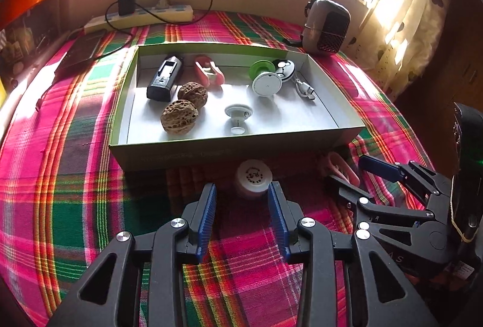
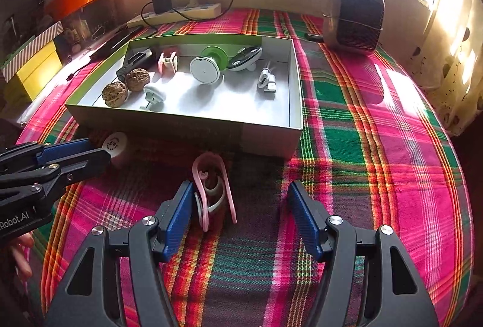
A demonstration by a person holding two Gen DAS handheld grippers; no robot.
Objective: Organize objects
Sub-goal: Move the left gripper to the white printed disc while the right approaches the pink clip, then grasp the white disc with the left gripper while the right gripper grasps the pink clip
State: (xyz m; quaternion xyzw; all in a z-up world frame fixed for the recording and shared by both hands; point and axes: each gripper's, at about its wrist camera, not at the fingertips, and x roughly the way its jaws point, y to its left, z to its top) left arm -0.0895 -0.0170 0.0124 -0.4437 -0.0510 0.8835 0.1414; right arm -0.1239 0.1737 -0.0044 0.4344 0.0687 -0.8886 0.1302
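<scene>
A shallow cardboard box (image 1: 193,156) (image 2: 265,137) sits mid-table on the plaid cloth. It holds two walnuts (image 1: 179,117), a black device (image 1: 166,78), a pink clip, round white and green pieces (image 1: 265,82), a white peg (image 1: 238,115) and a cable (image 1: 305,87). In front of the box stands a small white round cap (image 1: 253,177) (image 2: 114,144). My left gripper (image 1: 242,191) (image 2: 96,150) is open, with the cap just between its fingertips. A pink-and-white clip (image 2: 211,191) (image 1: 339,165) lies between the open fingers of my right gripper (image 2: 240,188) (image 1: 347,170), close to the left pad.
A small fan heater (image 1: 327,25) (image 2: 356,16) stands at the back right. A power strip (image 1: 142,17) with a black charger and looped cable lies along the back wall. A dark flat device (image 1: 81,51) lies at the left. Orange and yellow boxes (image 2: 39,67) stand beyond the table's left edge.
</scene>
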